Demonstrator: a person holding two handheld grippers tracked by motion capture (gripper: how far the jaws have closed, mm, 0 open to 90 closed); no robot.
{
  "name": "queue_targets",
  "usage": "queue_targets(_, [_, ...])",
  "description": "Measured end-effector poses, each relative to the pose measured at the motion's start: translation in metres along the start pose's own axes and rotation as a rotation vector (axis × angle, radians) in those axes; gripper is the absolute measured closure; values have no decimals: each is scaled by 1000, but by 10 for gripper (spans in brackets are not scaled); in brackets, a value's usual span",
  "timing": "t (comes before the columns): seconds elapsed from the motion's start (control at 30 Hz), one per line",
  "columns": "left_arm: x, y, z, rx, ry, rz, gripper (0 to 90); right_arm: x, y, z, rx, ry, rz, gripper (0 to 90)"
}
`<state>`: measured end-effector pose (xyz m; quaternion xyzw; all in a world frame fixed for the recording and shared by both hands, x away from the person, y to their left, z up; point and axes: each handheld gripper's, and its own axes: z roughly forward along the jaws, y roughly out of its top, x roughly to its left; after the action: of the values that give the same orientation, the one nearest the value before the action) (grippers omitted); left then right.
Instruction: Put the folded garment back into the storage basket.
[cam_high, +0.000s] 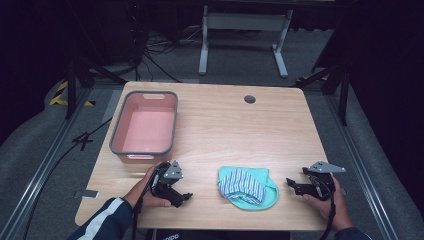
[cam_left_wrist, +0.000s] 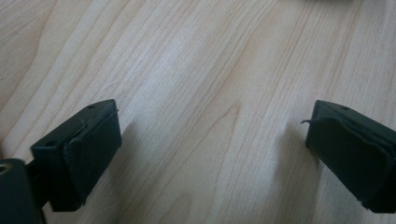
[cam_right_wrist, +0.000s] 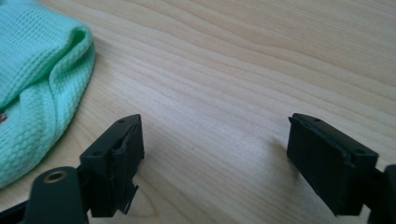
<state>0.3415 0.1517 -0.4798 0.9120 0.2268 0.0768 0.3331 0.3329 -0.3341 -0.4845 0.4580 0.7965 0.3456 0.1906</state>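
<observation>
Two grippers low over the near edge of the desk (cam_high: 280, 125), left gripper (cam_high: 186, 197) and right gripper (cam_high: 290, 182) both with fingers spread wide and empty, the folded green and striped cloth (cam_high: 247, 186) lying flat between them. Pink bin (cam_high: 145, 125) well apart at far left. Likely trouble: pinching just the top layer, so unfolding or dragging off the near edge.

A pink bin (cam_high: 144, 126) sits on the wood surface (cam_high: 240, 125). A green cloth (cam_high: 248, 186) lies between the left claw (cam_high: 186, 198) and right claw (cam_high: 291, 184).
</observation>
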Motion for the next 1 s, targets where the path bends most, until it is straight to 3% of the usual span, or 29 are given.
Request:
queue_targets(0.1, [-3,3,1,-15,-7,1,161,4,-1,-2,9,16,-1,199])
queue_targets(0.2, [-4,7,2,-5,-13,21,176,13,3,-5,2,49,-14,262])
queue_targets(0.3, [-4,12,4,-17,-11,-2,210,25,9,-7,-8,80,-49,304])
queue_targets(0.47, [-6,27,12,-17,-20,-28,242,53,20,-5,-6,126,-112,323])
queue_targets(0.63, [-9,50,26,-31,-22,-16,254,70,27,-3,-11,137,-139,326])
queue_targets(0.8, [-10,66,39,-51,-31,-15,254,80,32,3,-8,128,-110,332])
queue_targets(1.0, [-16,75,57,-51,-54,-38,240,86,34,12,16,112,-93,319])
